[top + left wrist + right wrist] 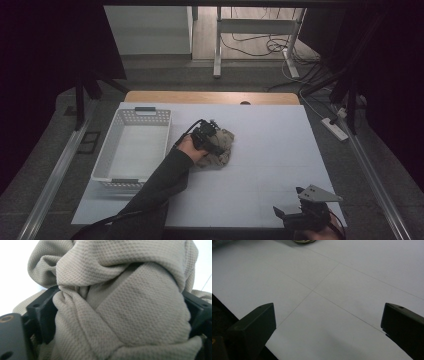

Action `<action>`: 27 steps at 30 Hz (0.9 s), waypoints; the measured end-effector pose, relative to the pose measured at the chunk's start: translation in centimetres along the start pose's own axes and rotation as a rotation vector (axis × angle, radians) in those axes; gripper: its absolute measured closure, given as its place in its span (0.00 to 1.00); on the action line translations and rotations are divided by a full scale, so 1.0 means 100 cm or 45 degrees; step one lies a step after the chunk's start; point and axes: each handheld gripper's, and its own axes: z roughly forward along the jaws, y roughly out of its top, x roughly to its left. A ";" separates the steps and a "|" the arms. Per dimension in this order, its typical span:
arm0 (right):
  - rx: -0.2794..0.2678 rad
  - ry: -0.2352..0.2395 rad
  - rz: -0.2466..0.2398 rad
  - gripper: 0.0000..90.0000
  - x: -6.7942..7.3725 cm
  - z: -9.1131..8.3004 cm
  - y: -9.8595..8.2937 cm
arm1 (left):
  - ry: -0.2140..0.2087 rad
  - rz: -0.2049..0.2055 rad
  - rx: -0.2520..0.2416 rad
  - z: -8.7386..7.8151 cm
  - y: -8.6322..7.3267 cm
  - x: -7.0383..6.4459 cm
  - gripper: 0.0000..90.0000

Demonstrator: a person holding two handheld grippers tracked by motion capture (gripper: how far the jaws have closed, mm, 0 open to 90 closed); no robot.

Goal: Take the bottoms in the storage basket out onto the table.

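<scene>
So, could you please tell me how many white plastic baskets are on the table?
1. The white perforated plastic basket stands at the table's left side, left of the crumpled beige knitted cloth that the left gripper straddles.

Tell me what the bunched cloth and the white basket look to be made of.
Cloth: a soft knit fabric, beige and matte; the left gripper view shows a fine waffle-like weave and loose folds. The fibre itself cannot be told.
Basket: likely moulded plastic, white and smooth; its rim has rows of small perforations, and its walls look thin and rigid.
</scene>
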 end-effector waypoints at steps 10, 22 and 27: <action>0.003 0.001 -0.004 0.00 0.000 0.000 0.000 | -0.046 0.006 -0.055 -0.010 0.002 0.000 0.01; 0.007 0.002 -0.008 0.01 0.001 0.001 0.000 | -0.079 0.037 -0.075 -0.021 0.005 -0.008 0.00; 0.009 0.003 -0.008 0.01 0.001 0.001 0.000 | -0.072 0.051 -0.097 -0.028 0.006 -0.009 0.00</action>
